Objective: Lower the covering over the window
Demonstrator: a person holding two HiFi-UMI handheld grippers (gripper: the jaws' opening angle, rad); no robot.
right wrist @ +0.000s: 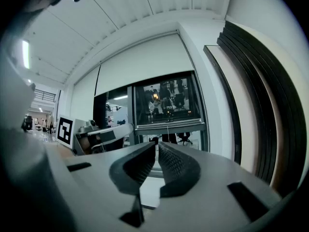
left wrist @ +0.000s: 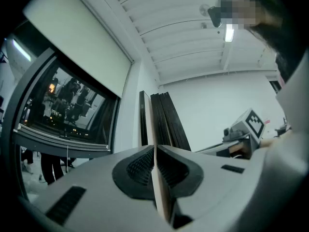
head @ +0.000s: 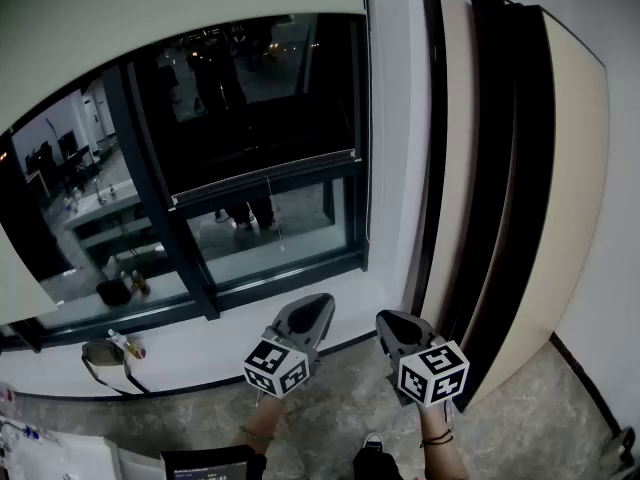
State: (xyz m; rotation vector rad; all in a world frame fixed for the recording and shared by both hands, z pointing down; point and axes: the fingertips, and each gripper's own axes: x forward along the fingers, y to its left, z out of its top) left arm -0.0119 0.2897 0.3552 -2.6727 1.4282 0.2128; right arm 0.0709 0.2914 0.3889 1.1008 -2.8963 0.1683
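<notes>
A pale roller blind point(head: 180, 8) covers only the top of the dark window point(head: 250, 98); the blind also shows in the left gripper view point(left wrist: 82, 47) and the right gripper view point(right wrist: 140, 64). Lower down, a pale bar point(head: 265, 178) crosses the pane, and a thin cord point(head: 268, 208) hangs from it. My left gripper point(head: 315, 313) and right gripper point(head: 393, 323) are side by side below the window sill, well short of the glass. Both are shut with nothing between the jaws, as seen on the left gripper point(left wrist: 154, 151) and the right gripper point(right wrist: 157, 146).
Tall dark and beige panels point(head: 500, 188) lean against the wall to the right of the window. On the white sill point(head: 220, 333) at the left lie a pair of glasses point(head: 105, 356) and a small bottle point(head: 127, 345). The person's feet show on the speckled floor below.
</notes>
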